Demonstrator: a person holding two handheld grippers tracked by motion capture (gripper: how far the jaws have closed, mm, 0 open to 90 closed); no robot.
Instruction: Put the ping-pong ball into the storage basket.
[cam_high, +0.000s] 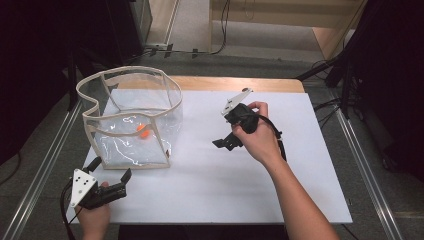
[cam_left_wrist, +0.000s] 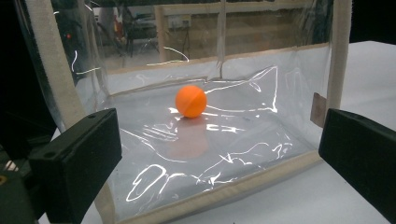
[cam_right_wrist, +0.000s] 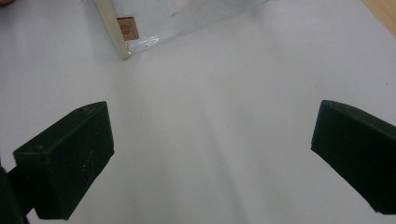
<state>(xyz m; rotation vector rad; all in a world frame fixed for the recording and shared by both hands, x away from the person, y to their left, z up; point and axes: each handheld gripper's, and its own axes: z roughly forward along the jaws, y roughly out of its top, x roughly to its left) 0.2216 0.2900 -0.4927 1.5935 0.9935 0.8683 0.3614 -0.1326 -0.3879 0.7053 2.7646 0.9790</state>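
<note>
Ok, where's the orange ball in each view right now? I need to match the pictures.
High view: orange ball left of centre, on the floor of the clear bag.
Left gripper view: upper centre, seen through the bag's front wall.
Right gripper view: not in it.
Shared landmark: the bag's small brown tag.

Bag (cam_high: 165, 102): clear plastic, beige fabric trim, small brown tag at one corner.
Ball (cam_left_wrist: 190, 101): plain orange, inside the bag.
Table cover (cam_high: 210, 190): plain white, under the bag.
Table (cam_high: 240, 83): light wood edge beyond the bag.
Gripper jaws: matte black.
</note>
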